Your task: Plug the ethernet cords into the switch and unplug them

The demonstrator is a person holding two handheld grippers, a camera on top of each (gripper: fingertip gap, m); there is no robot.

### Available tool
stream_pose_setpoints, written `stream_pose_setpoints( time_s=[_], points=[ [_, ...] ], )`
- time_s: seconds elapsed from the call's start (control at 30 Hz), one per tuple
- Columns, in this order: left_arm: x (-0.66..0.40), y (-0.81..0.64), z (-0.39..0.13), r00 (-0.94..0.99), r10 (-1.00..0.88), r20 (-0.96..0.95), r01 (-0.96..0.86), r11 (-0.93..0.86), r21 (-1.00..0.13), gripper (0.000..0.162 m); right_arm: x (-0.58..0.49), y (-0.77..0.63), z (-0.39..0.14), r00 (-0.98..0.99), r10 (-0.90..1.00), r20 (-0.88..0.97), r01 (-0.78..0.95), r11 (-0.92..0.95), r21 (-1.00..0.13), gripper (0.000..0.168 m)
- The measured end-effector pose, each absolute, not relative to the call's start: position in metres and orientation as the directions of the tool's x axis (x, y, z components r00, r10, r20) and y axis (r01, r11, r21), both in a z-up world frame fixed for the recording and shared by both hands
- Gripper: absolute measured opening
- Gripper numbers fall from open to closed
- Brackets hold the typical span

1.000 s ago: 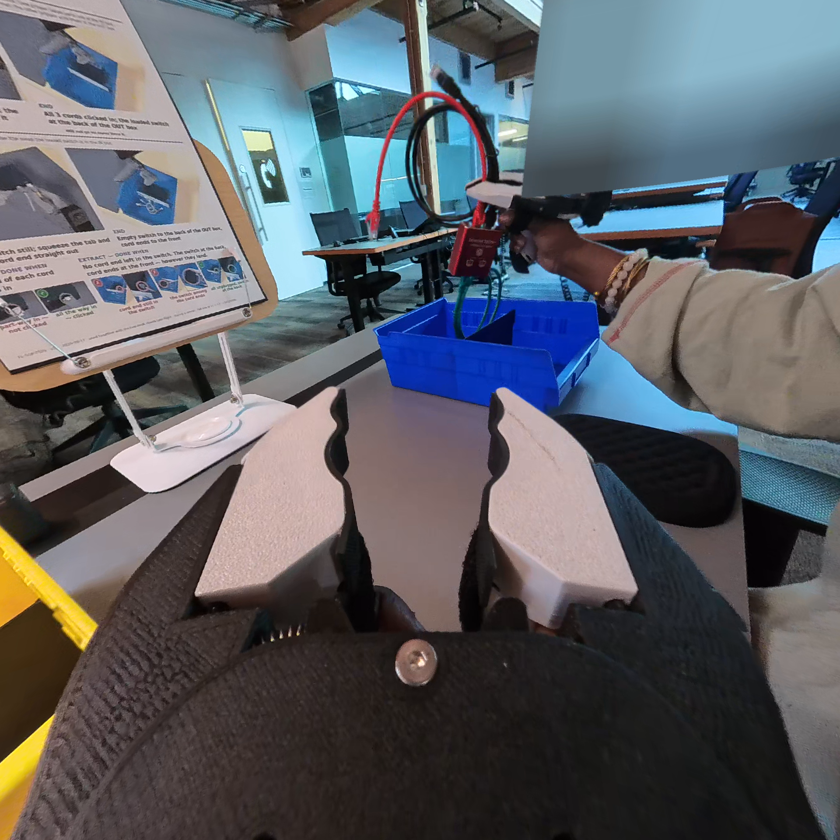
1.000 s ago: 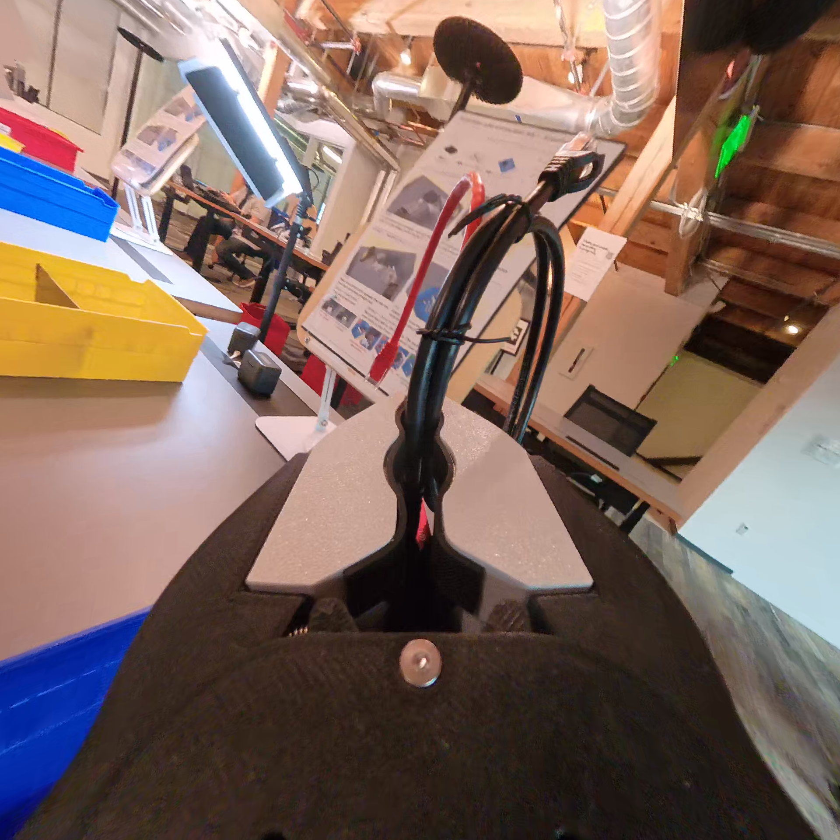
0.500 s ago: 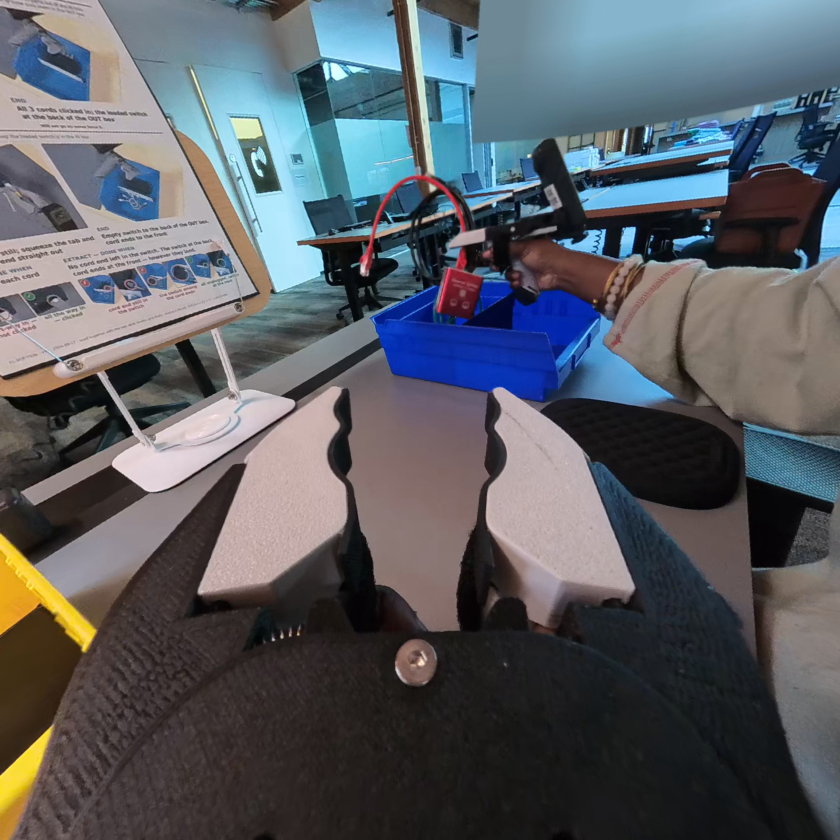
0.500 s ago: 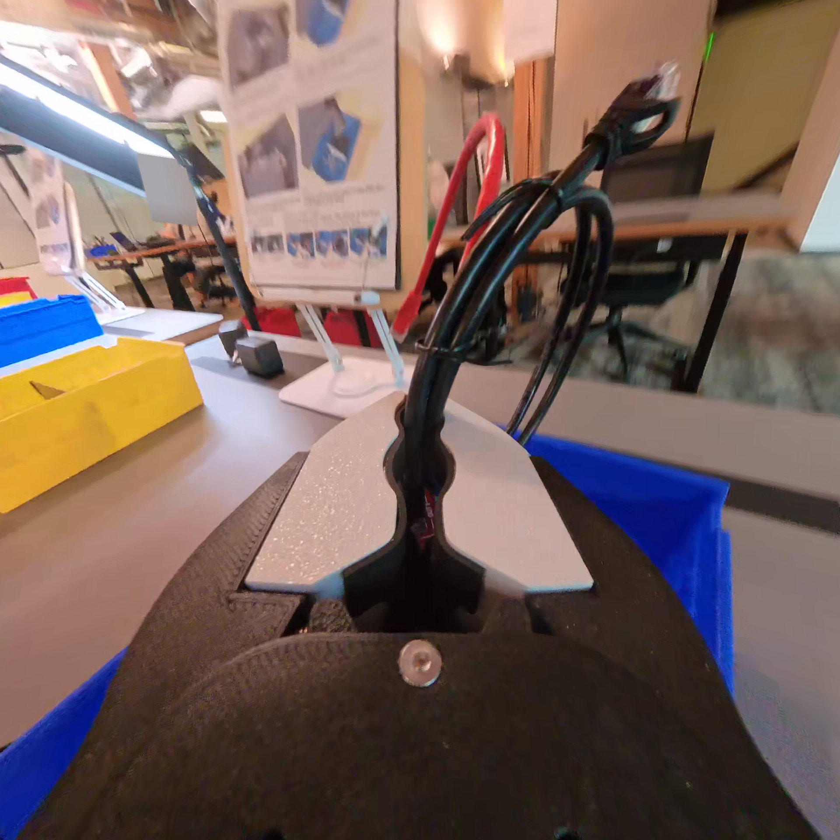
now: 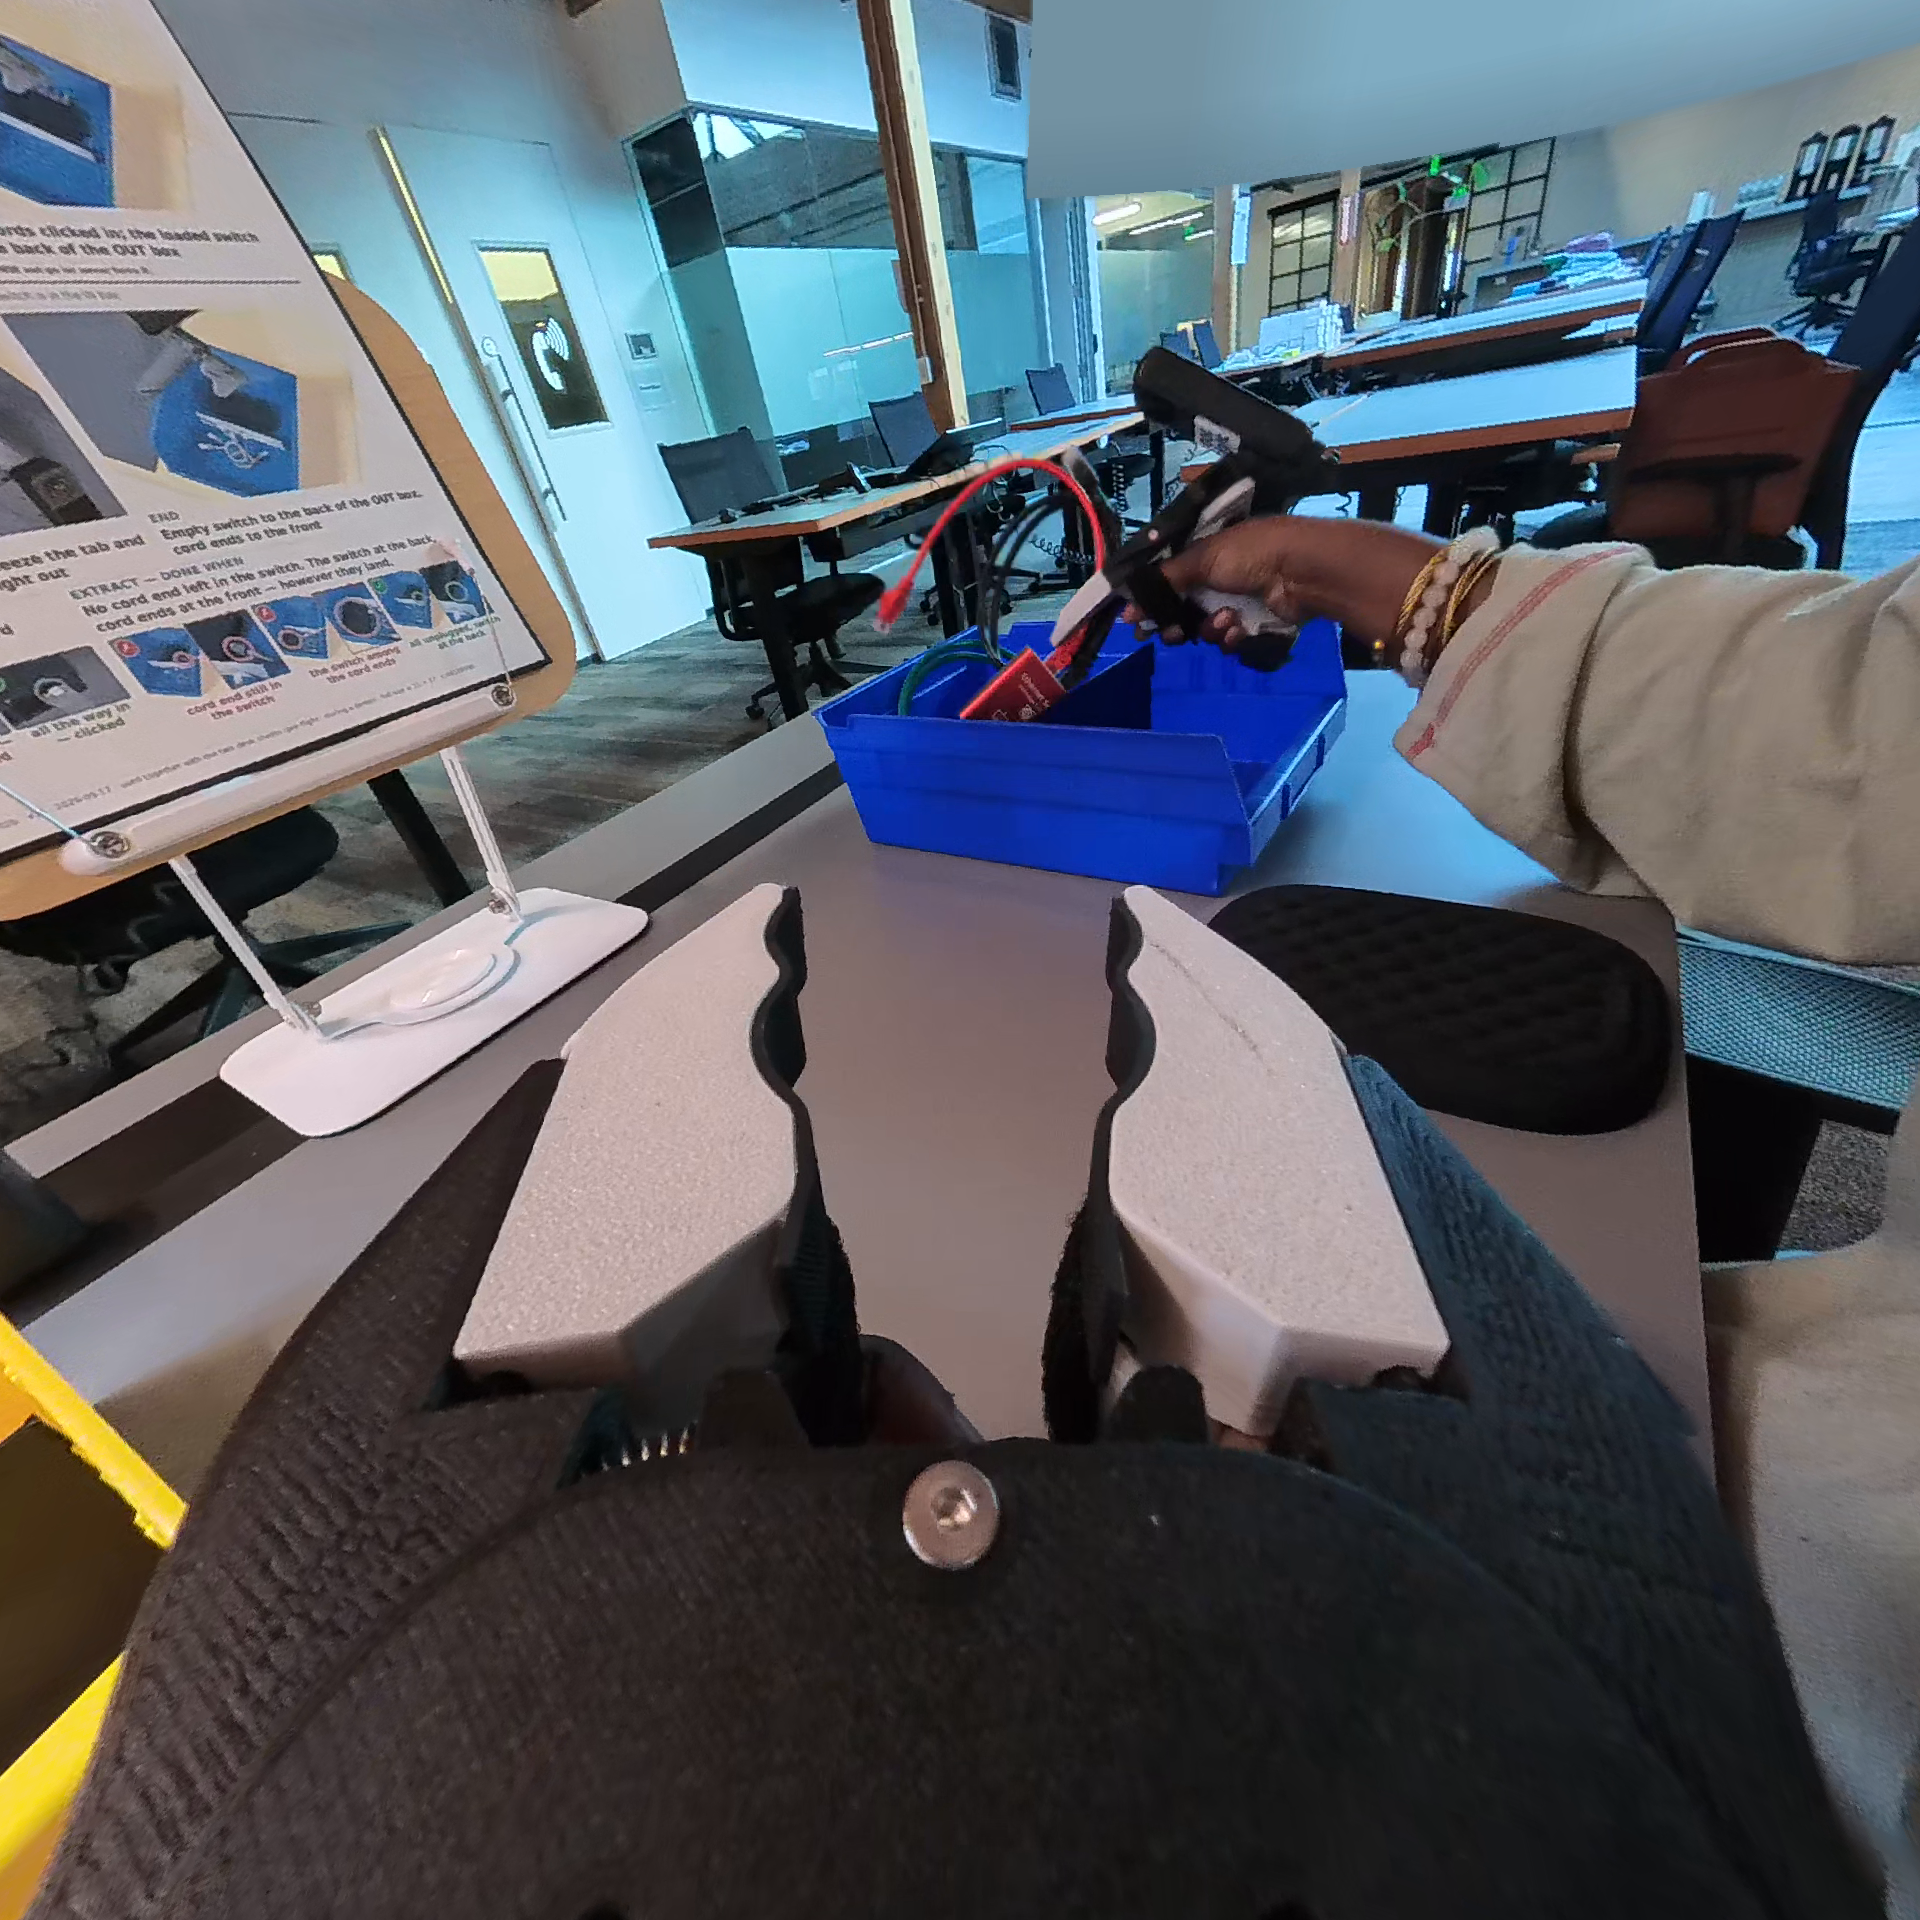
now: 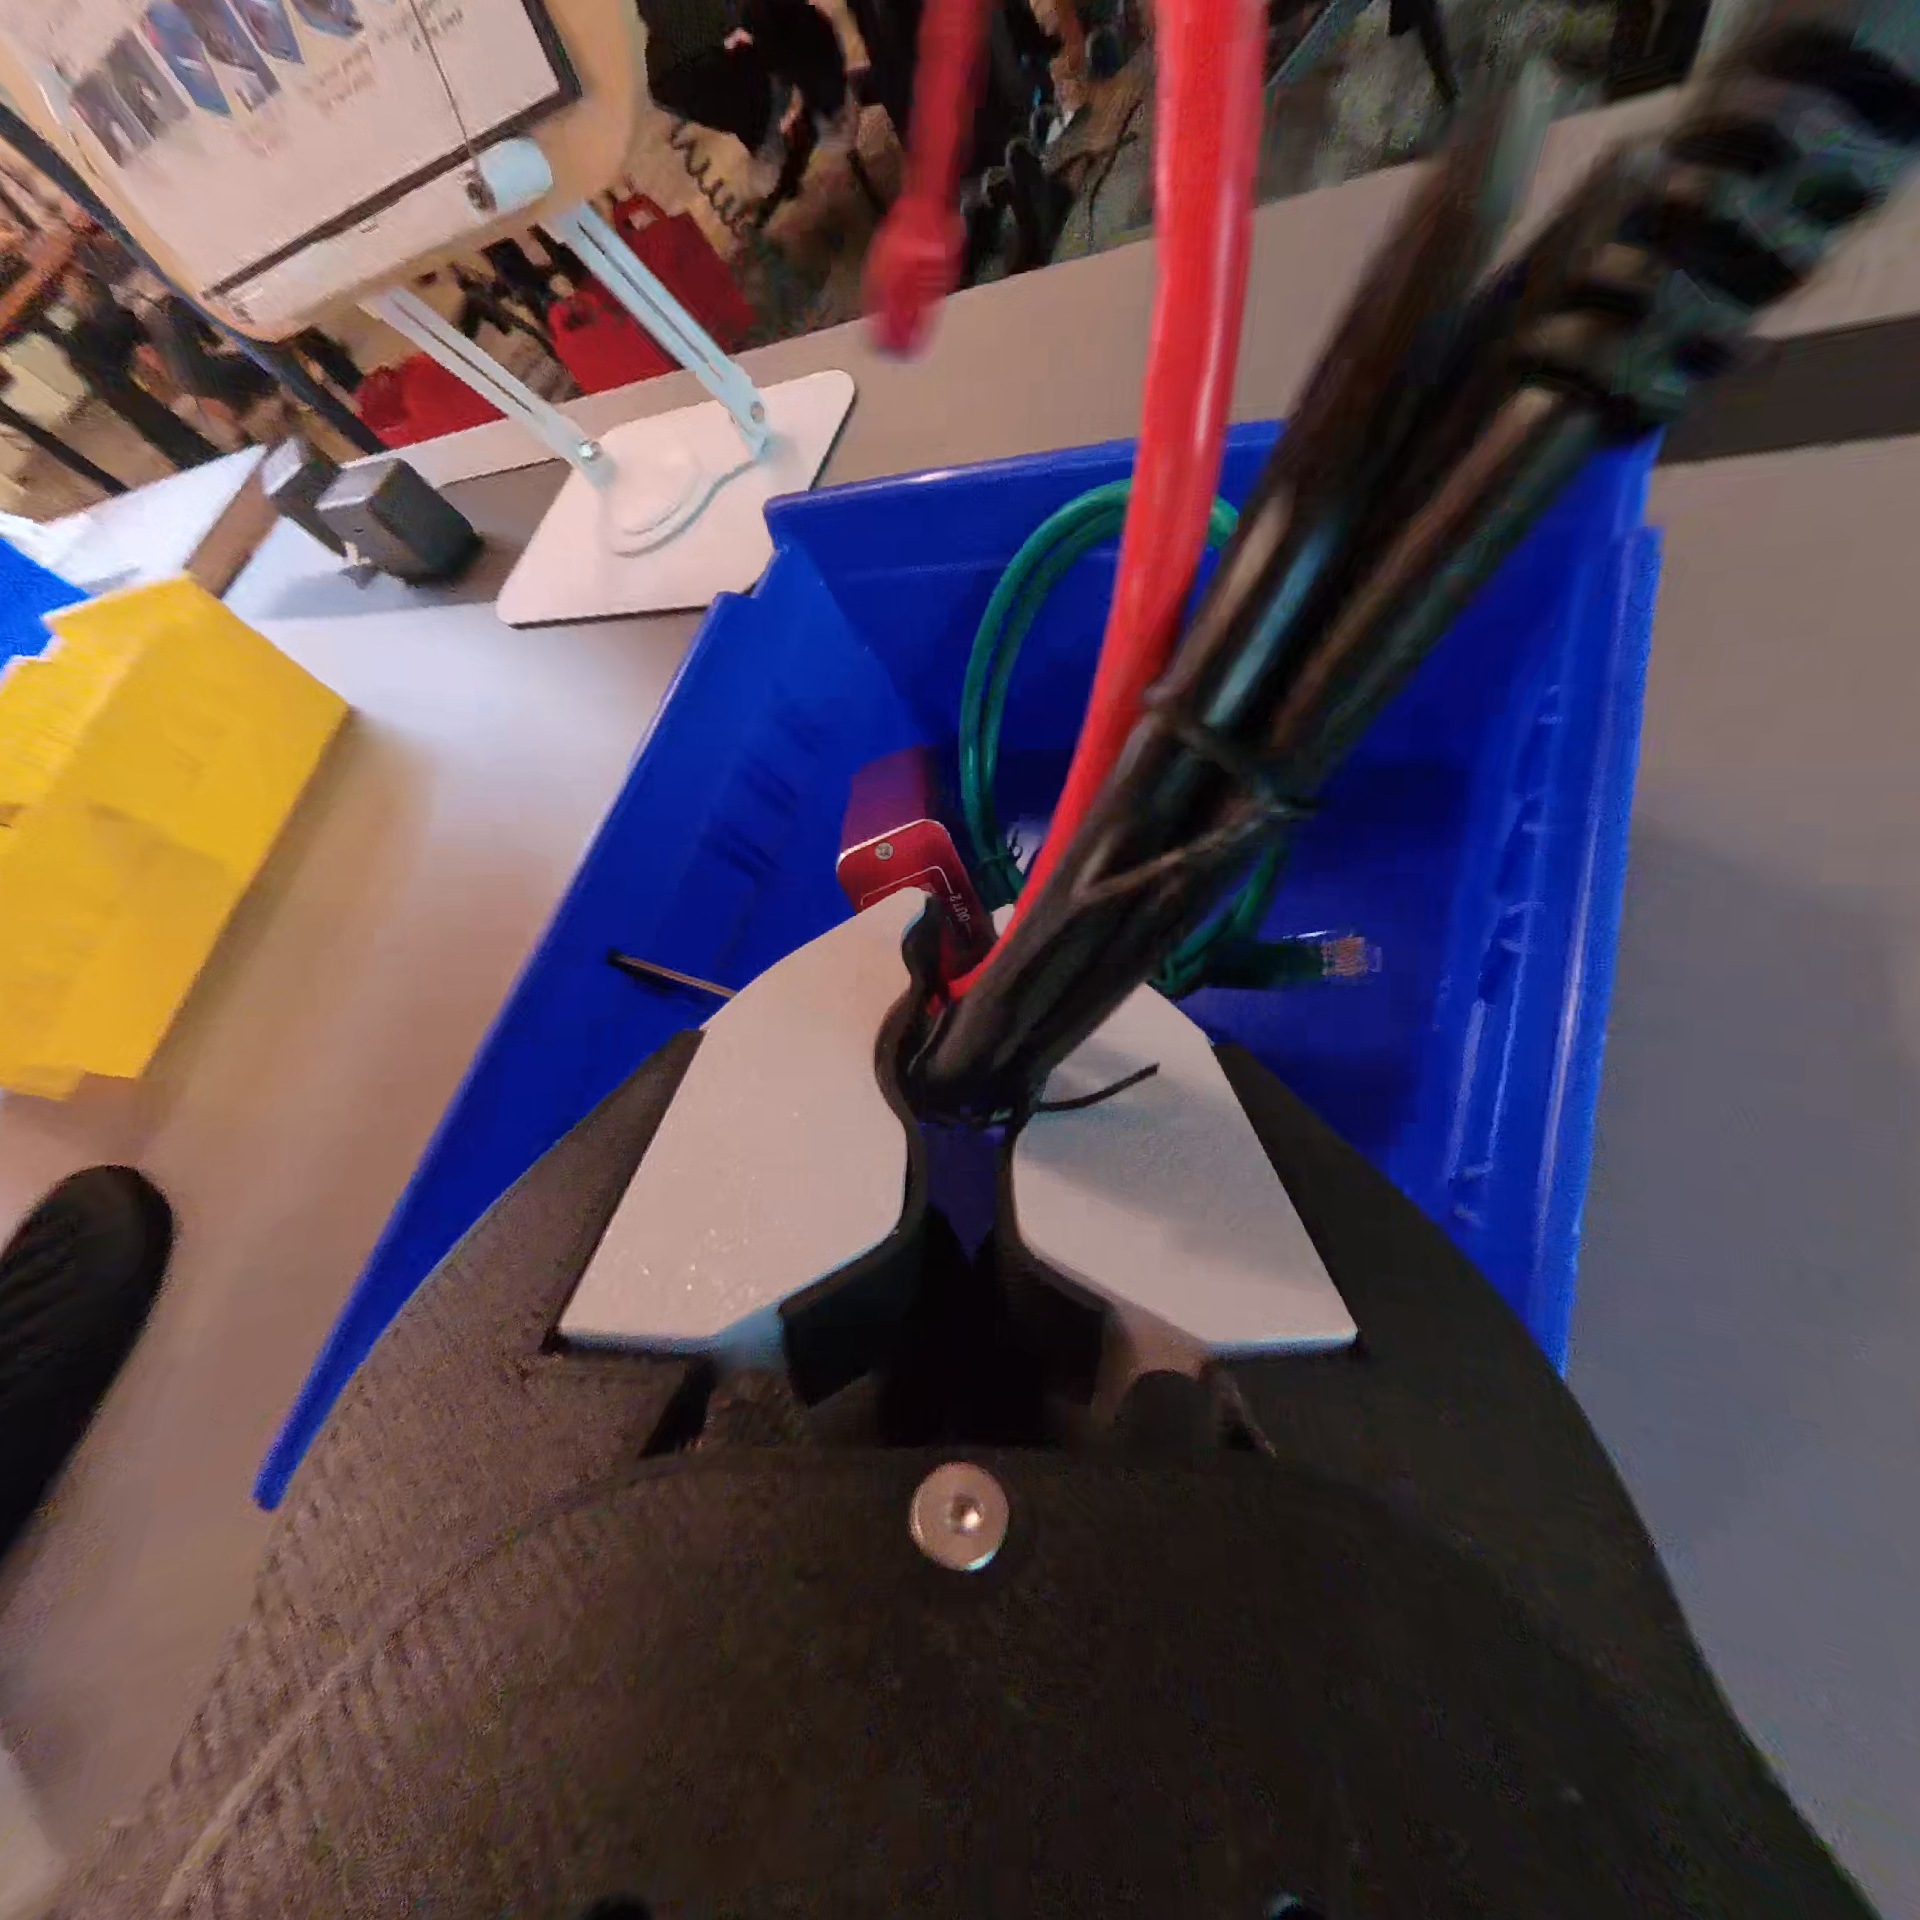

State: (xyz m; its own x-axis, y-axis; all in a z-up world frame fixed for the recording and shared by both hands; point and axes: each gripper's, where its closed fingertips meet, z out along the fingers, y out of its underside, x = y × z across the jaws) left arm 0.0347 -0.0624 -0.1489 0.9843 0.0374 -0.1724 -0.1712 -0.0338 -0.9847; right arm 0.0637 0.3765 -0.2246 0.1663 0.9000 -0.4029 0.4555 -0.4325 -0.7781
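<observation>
The right gripper is held over a blue bin, its jaws closed on a bundle of black cords and a red cord. Inside the bin a red switch and a coiled green cord are seen. A yellow bin and a white sign stand are set on the grey table to the left.

The grey table carries a blue bin, sign stand, black pad.

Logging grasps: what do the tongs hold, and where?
Right tongs pinch the black cord bundle and red cord near their lower end; left tongs hold nothing.
</observation>
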Motion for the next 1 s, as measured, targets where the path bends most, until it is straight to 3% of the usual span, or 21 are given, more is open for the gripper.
stream_pose_setpoints(
  time_s=[0.2,0.27,0.37,0.47,0.63,0.7,0.87,1.0],
  points=[
    [0.038,-0.060,-0.149,0.985,0.025,-0.171,-0.170,-0.034,-0.985,0.055,0.068,0.385,-0.230,0.208,0.874,-0.440,0.574,-0.473,-0.668,0.020],
    [0.039,-0.059,-0.151,0.984,0.023,-0.179,-0.178,-0.046,-0.983,0.055,0.076,0.395,-0.234,0.270,0.896,-0.353,0.629,-0.441,-0.640,0.037],
    [0.037,-0.059,-0.153,0.981,0.026,-0.190,-0.188,-0.060,-0.980,0.055,0.084,0.411,-0.229,0.323,0.936,-0.143,0.651,-0.329,-0.684,0.044],
    [0.036,-0.058,-0.153,0.984,0.020,-0.178,-0.176,-0.055,-0.983,0.055,0.089,0.416,-0.219,0.334,0.942,0.015,0.666,-0.224,-0.712,0.074],
    [0.036,-0.058,-0.157,0.986,0.016,-0.169,-0.167,-0.060,-0.984,0.055,0.101,0.418,-0.218,0.320,0.938,0.135,0.722,-0.149,-0.675,0.084],
    [0.035,-0.059,-0.157,0.985,0.022,-0.171,-0.170,-0.067,-0.983,0.055,0.111,0.415,-0.223,0.290,0.942,0.169,0.779,-0.130,-0.614,0.085],
    [0.030,-0.062,-0.160,0.985,0.036,-0.170,-0.167,-0.075,-0.983,0.055,0.155,0.415,-0.234,0.194,0.931,0.308,0.940,-0.087,-0.329,0.098],
    [0.026,-0.068,-0.160,0.983,0.057,-0.174,-0.169,-0.085,-0.982,0.055,0.177,0.415,-0.217,0.171,0.913,0.371,0.960,-0.069,-0.272,0.099]
  ],
)
